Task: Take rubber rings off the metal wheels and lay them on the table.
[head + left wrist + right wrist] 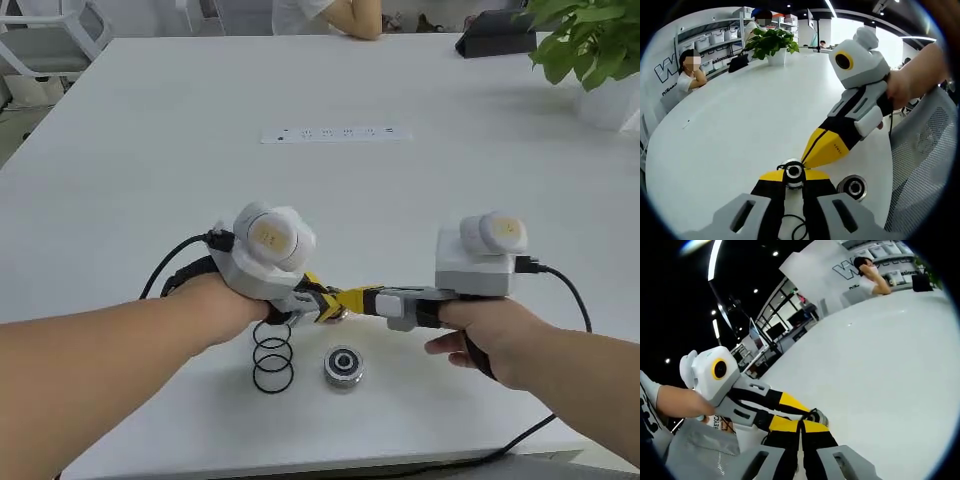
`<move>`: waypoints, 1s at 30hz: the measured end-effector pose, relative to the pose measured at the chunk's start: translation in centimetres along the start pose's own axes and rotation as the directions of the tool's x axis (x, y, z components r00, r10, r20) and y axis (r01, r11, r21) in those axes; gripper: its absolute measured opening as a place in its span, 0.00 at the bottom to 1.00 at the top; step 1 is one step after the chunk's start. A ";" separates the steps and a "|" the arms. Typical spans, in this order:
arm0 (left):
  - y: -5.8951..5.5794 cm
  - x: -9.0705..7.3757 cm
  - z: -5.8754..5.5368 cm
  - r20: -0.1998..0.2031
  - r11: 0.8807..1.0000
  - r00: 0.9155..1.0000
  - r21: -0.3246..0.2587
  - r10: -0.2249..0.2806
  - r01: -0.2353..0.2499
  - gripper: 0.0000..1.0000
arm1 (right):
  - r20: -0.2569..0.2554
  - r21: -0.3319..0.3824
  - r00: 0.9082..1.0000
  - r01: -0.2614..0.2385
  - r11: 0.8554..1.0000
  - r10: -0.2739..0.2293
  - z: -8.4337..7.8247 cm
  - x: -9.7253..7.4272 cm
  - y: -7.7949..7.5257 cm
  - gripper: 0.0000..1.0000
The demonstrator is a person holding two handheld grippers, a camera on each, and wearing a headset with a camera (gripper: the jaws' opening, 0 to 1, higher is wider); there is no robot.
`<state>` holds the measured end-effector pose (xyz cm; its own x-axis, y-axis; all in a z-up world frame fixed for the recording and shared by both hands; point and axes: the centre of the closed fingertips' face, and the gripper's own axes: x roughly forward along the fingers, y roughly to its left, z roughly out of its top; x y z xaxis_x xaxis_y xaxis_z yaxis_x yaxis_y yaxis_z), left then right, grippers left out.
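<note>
A person at a white worktop works a rubber ring off a small metal wheel, gripped between the closed jaws of the left tool and held just above the surface. The right tool meets that held wheel from the opposite side, its jaws drawn together to a point against the rim; whether they have nipped the ring itself is too small to tell. Three black rings lie in a short row on the worktop, on the person's side of the held wheel and slightly to its left. A second wheel sits just beside them, also nearer the person than the held wheel. The stripping step appears to be under way. The next move likely calls for a firm pinch on the ring and a steady pull away from the held wheel, the left tool keeping it fixed.
</note>
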<state>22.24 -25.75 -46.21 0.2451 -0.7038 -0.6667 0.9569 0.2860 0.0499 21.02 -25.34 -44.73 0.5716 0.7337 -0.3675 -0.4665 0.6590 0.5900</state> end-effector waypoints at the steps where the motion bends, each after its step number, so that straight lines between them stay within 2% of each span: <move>1: 0.0 0.0 0.0 0.000 1.000 1.000 -0.001 0.000 0.000 0.07 | 0.002 0.001 1.000 0.002 1.000 -0.002 0.0 0.0 -0.1 0.00; 9: 0.0 -0.1 0.0 0.014 1.000 1.000 -0.006 0.002 -0.002 0.07 | 0.001 -0.014 1.000 0.030 0.999 -0.030 0.0 0.0 -0.8 0.00; 18: -0.1 -0.2 0.1 0.007 0.999 1.000 0.035 -0.001 0.001 0.08 | -0.007 -0.033 0.999 0.035 0.999 -0.036 -0.1 0.0 -0.8 0.00; 25: -0.1 -0.8 -0.3 -0.002 0.999 1.000 0.038 -0.011 0.011 0.15 | -0.008 -0.035 0.999 0.036 0.999 -0.036 -0.1 0.0 -0.8 0.00; 30: -0.2 -1.6 0.1 0.018 0.999 1.000 0.032 -0.019 0.019 0.18 | -0.010 -0.038 0.999 0.031 0.999 -0.032 -0.1 0.0 -0.6 0.00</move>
<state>21.71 -24.73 -45.03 0.2293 -0.7208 -0.6541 0.9659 0.2517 0.0612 21.23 -25.75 -45.21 0.5794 0.7139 -0.3932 -0.4734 0.6875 0.5506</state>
